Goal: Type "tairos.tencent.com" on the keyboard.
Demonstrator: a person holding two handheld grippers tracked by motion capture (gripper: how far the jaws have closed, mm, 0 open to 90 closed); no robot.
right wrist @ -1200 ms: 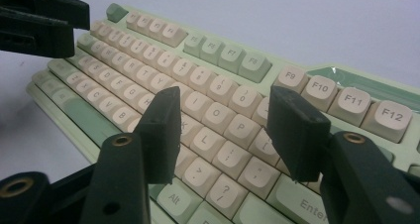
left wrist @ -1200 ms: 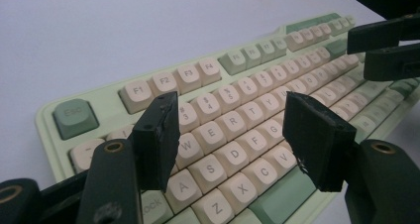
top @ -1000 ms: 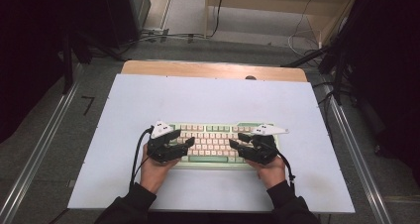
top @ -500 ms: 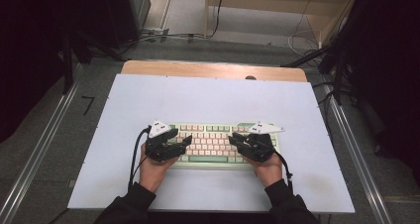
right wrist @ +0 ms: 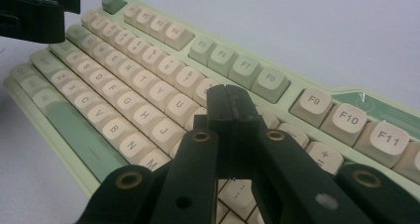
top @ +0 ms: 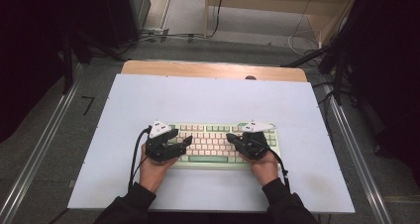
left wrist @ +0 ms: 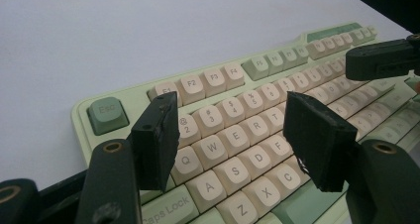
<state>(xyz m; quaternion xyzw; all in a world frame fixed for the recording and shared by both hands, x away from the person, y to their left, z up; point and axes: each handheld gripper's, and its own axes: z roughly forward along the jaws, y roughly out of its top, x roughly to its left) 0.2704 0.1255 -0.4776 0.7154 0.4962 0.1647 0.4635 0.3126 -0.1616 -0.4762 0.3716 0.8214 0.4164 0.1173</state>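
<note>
A pale green keyboard (top: pixel 218 142) with cream keys lies near the front of the white table top. My left gripper (top: pixel 184 140) hovers over its left end, open, and its pads (left wrist: pixel 159 135) straddle the letter keys (left wrist: pixel 233 149) with nothing between them. My right gripper (top: pixel 232 139) is over the right half. Its jaws have just been closing and now meet, shut (right wrist: pixel 229 102), above the keys with nothing caught between them. The keyboard (right wrist: pixel 148 85) runs away to the upper left in the right gripper view. Each gripper view shows the other gripper farther off.
The white table top (top: pixel 213 97) stretches well beyond the keyboard, with a wooden strip (top: pixel 213 70) along its far edge. Metal rails (top: pixel 44 149) run along both sides. Cables (top: pixel 163 35) lie on the floor behind.
The right gripper's jaws have drawn together over the keyboard's right half. Both hands have stayed where they were, and the left gripper looks the same.
</note>
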